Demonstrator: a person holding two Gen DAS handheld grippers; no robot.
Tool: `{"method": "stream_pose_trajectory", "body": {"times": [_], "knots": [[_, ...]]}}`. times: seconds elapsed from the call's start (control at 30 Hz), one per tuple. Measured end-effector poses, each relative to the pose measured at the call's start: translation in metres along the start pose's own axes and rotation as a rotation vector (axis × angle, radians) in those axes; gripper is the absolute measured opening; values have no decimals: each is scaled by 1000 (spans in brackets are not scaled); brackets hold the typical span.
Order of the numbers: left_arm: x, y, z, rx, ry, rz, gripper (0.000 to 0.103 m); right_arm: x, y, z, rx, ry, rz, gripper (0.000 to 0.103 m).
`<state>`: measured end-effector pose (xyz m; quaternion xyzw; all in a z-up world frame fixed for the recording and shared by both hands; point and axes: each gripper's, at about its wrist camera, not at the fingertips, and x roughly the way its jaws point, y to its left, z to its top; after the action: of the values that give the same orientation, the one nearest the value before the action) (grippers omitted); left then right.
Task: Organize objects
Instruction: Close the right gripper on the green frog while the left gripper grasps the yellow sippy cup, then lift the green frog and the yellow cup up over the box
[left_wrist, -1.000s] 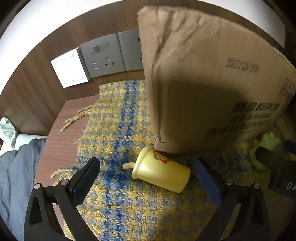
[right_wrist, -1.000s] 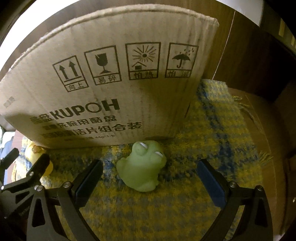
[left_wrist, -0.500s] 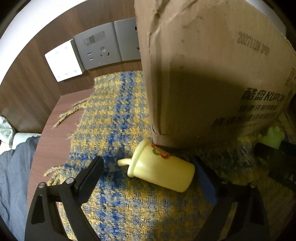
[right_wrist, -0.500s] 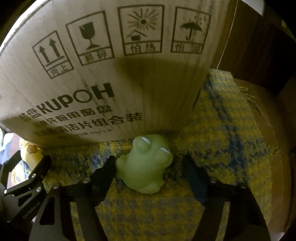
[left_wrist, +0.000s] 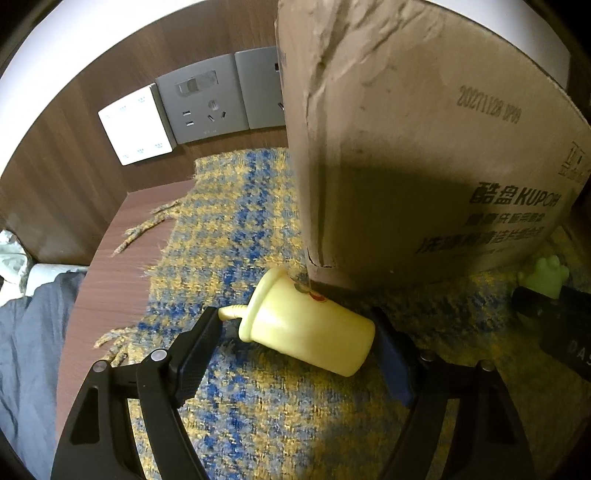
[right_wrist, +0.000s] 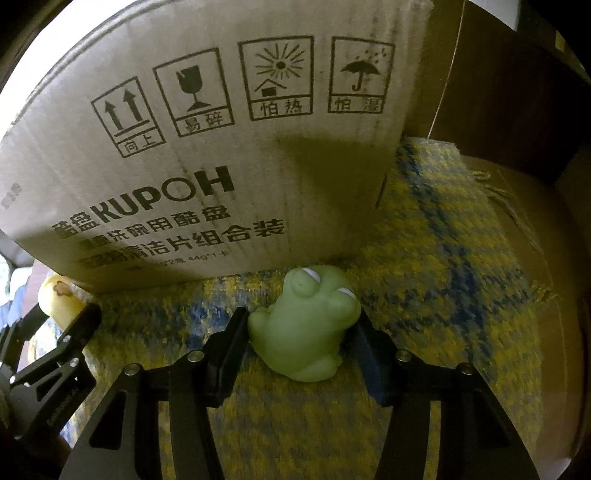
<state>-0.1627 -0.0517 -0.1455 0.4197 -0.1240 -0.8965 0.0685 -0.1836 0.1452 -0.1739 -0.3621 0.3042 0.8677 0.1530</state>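
Note:
A yellow toy cup (left_wrist: 306, 332) with a lid and straw lies on its side on the blue-and-yellow woven cloth (left_wrist: 229, 221), against the corner of a cardboard box (left_wrist: 424, 166). My left gripper (left_wrist: 295, 325) straddles it with its jaws closing. The right pad is at the cup's base, the left pad at the straw tip, short of the lid. A green frog toy (right_wrist: 306, 332) sits in front of the box (right_wrist: 221, 166). My right gripper (right_wrist: 300, 321) is closing on it, and both pads touch its sides. The cup (right_wrist: 59, 302) shows at the far left of the right wrist view.
The tall box stands close behind both toys. Grey wall sockets (left_wrist: 207, 107) and a white panel (left_wrist: 136, 129) sit on the wood wall behind. Bare wooden tabletop (left_wrist: 110, 258) shows left of the cloth fringe, with grey-blue fabric (left_wrist: 29, 332) beyond its edge.
Both grippers have narrowed from wide open. The right one came in around the frog until its pads met it. The left one drew in around the cup.

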Motion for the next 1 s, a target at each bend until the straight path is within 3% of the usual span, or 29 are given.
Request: {"method": "stream_pose_trajectory", "body": {"times": [0.47, 0.7, 1.0], "knots": [[-25, -1, 3, -9, -35, -2, 79, -32, 10, -6, -1, -35, -2, 55], [-44, -1, 10, -17, -67, -5, 79, -34, -11, 8, -6, -59, -2, 55], [-70, -2, 20, -30, -95, -6, 79, -77, -1, 7, 3, -108, -16, 55]]}}
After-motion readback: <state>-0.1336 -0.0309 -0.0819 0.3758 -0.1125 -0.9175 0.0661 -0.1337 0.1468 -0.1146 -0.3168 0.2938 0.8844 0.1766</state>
